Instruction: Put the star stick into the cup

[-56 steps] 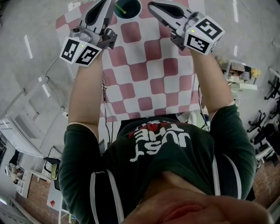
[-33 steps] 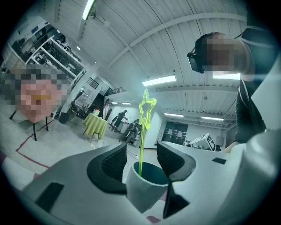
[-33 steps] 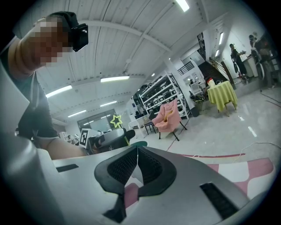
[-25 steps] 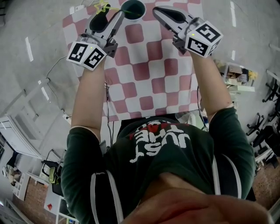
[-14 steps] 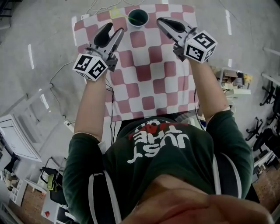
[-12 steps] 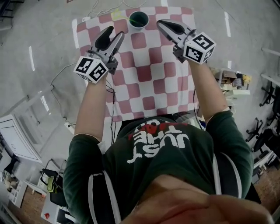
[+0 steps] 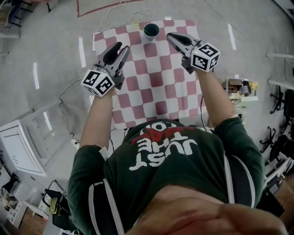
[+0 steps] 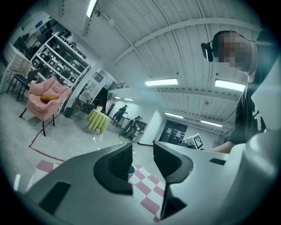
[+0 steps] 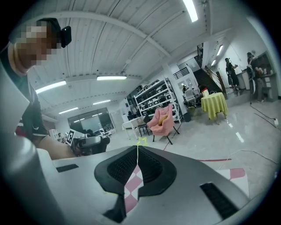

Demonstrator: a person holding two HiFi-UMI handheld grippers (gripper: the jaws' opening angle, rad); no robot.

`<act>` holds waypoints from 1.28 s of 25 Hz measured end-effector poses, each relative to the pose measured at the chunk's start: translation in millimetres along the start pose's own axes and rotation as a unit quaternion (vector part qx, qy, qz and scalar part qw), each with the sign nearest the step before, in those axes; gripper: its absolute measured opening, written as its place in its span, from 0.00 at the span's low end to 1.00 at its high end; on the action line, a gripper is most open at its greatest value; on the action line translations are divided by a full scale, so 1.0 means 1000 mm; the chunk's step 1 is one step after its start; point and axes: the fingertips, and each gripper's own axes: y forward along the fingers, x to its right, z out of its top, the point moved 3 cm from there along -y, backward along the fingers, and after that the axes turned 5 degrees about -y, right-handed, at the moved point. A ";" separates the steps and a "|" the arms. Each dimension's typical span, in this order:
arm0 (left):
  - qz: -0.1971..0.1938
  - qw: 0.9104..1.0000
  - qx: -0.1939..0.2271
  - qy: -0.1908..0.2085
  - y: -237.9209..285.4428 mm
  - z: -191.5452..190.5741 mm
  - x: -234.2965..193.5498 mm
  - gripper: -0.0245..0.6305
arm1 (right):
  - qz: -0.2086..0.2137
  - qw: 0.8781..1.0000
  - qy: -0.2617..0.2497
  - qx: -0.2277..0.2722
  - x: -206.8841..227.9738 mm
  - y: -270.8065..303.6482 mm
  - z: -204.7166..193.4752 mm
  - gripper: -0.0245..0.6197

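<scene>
A dark green cup [image 7: 150, 30] stands at the far edge of the red-and-white checkered table [image 7: 151, 78]. The yellow-green star stick [image 7: 134, 26] rests in it and leans out to the left. No gripper touches it. My left gripper [image 7: 121, 47] hovers over the table's left side, well short of the cup. Its jaws are closing with nothing between them. The cup [image 8: 131, 169] shows through their gap. My right gripper [image 7: 170, 36] is shut and empty, just right of the cup. The star [image 9: 141, 141] shows beyond its tips [image 9: 137, 148].
Grey floor surrounds the small table, with cables [image 7: 120, 10] and a red floor line behind it. A white cabinet [image 7: 18, 147] is at the left and a cluttered shelf [image 7: 239, 87] at the right. A pink armchair [image 9: 161, 119] and a yellow-covered table [image 9: 213, 104] stand farther off.
Both grippers have drawn back from the cup toward the person. The left gripper has come away from the cup's rim. The star stick stays in the cup.
</scene>
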 end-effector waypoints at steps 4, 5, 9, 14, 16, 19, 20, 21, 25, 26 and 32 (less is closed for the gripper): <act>-0.018 1.000 0.010 -0.004 -0.034 0.021 0.012 0.17 | -0.012 1.000 -0.002 -0.003 -0.031 -0.003 0.013 0.10; -0.022 1.000 0.012 -0.006 -0.043 0.026 0.015 0.14 | -0.015 1.000 -0.003 -0.003 -0.039 -0.004 0.017 0.10; -0.045 0.999 0.013 -0.004 -0.075 0.047 0.029 0.06 | -0.026 1.000 -0.004 0.003 -0.072 -0.007 0.036 0.10; -0.065 0.998 0.009 0.013 -0.116 0.078 0.053 0.05 | -0.030 0.999 -0.010 0.017 -0.115 -0.015 0.064 0.09; -0.065 0.998 0.010 0.016 -0.133 0.090 0.062 0.05 | -0.028 0.999 -0.012 0.020 -0.131 -0.020 0.073 0.09; -0.063 0.998 0.012 0.015 -0.151 0.104 0.078 0.05 | -0.024 0.999 -0.016 0.025 -0.147 -0.033 0.088 0.09; -0.061 0.998 0.012 0.014 -0.155 0.106 0.084 0.05 | -0.023 0.999 -0.018 0.026 -0.151 -0.038 0.092 0.09; -0.059 0.998 0.012 0.013 -0.158 0.106 0.092 0.05 | -0.021 0.999 -0.020 0.028 -0.156 -0.045 0.096 0.09; -0.051 0.999 0.003 0.009 -0.162 0.103 0.130 0.05 | -0.011 0.999 -0.030 0.031 -0.172 -0.076 0.106 0.09; -0.048 0.999 0.000 0.009 -0.161 0.101 0.142 0.05 | -0.009 0.999 -0.033 0.031 -0.176 -0.085 0.108 0.09; -0.042 0.999 -0.002 0.023 -0.139 0.083 0.228 0.05 | 0.018 0.998 -0.038 0.037 -0.194 -0.156 0.109 0.09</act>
